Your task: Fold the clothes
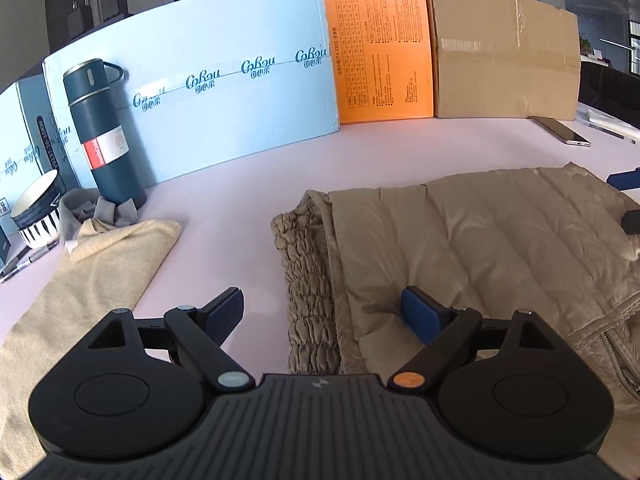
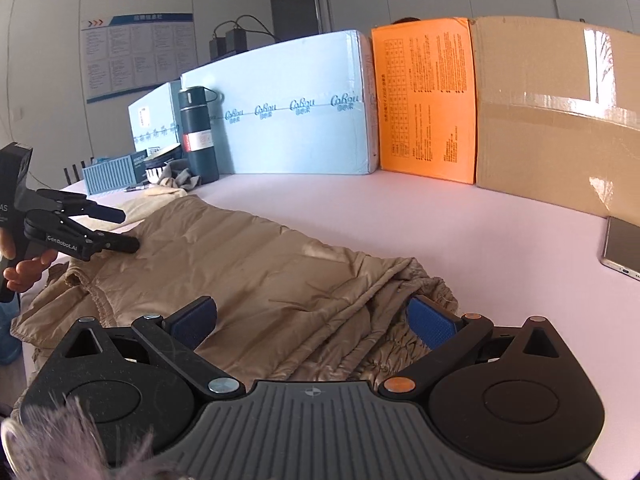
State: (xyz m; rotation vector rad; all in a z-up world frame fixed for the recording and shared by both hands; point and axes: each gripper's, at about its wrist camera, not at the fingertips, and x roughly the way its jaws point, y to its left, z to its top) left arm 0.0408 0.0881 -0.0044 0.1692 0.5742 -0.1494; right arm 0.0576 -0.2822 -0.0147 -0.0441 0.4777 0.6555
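Note:
A tan quilted jacket [image 1: 460,248] lies flat on the pink table [image 1: 240,208], its gathered elastic hem [image 1: 304,280] facing left. My left gripper [image 1: 322,312] is open wide just above that hem: one pad is over bare table, the other over the jacket. Nothing is pinched. In the right wrist view the same jacket [image 2: 260,268] spreads away from me. My right gripper [image 2: 314,320] is open over its crumpled near end, and the pads do not press the fabric. The left gripper [image 2: 120,228] shows at the jacket's far left, held by a hand [image 2: 24,272].
A beige cloth [image 1: 100,272] lies left of the jacket, with a dark thermos [image 1: 104,132], a striped bowl [image 1: 38,216] and pens behind it. Light blue [image 1: 224,92], orange [image 1: 384,52] and brown [image 1: 504,60] boxes wall the back. A phone [image 2: 622,248] lies at the right.

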